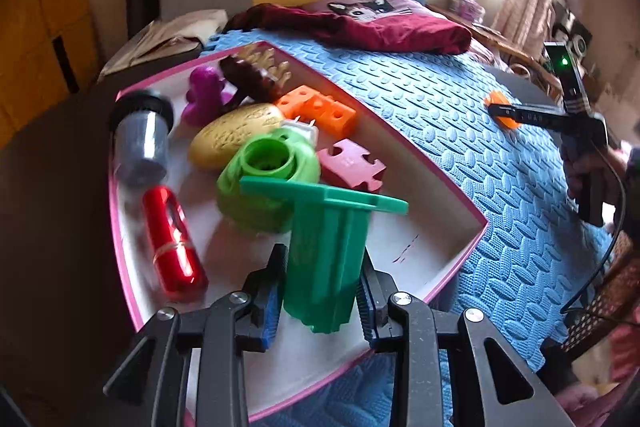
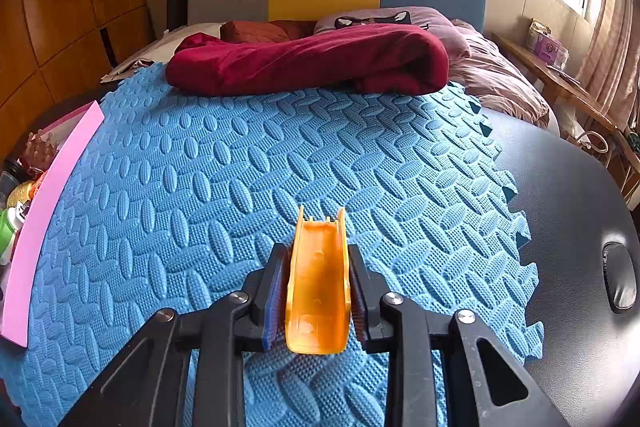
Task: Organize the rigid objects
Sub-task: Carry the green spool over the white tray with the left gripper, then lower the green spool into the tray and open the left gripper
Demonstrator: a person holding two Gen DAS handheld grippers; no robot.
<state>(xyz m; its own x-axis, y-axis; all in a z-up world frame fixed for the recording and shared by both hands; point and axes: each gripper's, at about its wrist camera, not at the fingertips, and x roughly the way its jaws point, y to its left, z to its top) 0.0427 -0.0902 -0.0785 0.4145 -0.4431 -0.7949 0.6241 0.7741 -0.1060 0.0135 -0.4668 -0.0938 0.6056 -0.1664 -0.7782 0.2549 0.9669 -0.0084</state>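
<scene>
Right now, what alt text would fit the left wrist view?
The left gripper holds a green plastic part over a pink-rimmed box of toys on a blue mat. At right, the right gripper holds an orange piece.

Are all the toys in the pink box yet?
Not quite. Many things already lie in the pink box: a red tube, a purple duck, an orange block and more. The left claw has the green piece between its fingers over the box. The right claw grips an orange piece above the blue mat, so that one is left.
</scene>
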